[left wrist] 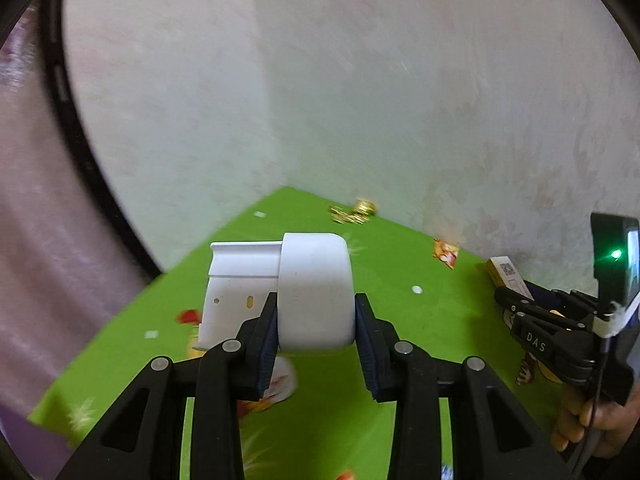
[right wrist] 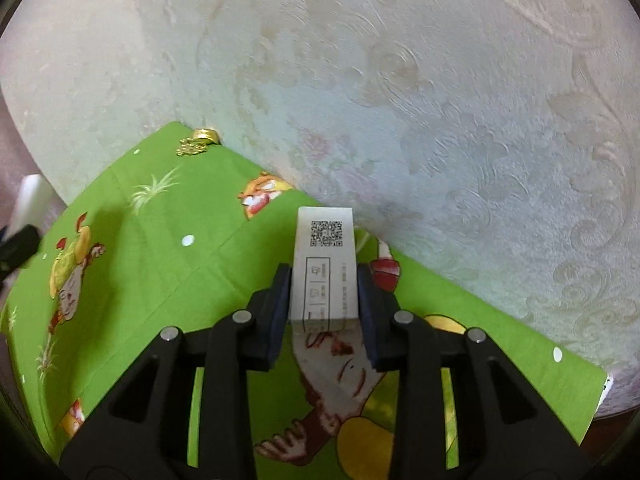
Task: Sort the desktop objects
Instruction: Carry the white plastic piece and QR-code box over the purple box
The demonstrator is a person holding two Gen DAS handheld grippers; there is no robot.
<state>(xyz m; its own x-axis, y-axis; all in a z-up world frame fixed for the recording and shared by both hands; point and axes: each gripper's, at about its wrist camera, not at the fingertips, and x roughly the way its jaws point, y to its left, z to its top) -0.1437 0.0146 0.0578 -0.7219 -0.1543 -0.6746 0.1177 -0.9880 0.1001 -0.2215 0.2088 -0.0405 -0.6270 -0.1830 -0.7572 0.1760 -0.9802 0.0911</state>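
Both claws are loaded, so the sorting looks to be in mid-carry, not at its start or end. In the left wrist view, the left claw (left wrist: 316, 344) is closed on a white plastic device (left wrist: 316, 292), its pads pressed against the two sides of the rounded body at the centre of the frame; a flatter white part with small holes juts out to the left of the pads. The device appears lifted clear of the green patterned cloth (left wrist: 420, 320) that covers the bench.

In the right wrist view, the right claw (right wrist: 323, 312) grips a small white box (right wrist: 324, 268) with a QR code on its upper face, held upright in the middle of the frame, above the cloth and close to the wall behind.

What is left on the bench, as far as these views show: a small gold trinket (left wrist: 358, 212) against the wall in the upper middle of the left view, and an orange wrapper (left wrist: 446, 254) to its right, also near the wall. No tray or bin shows in either view, so I cannot tell where the two held things are bound. Judging by that, two items are picked but none visibly placed, and at least those two small pieces remain.
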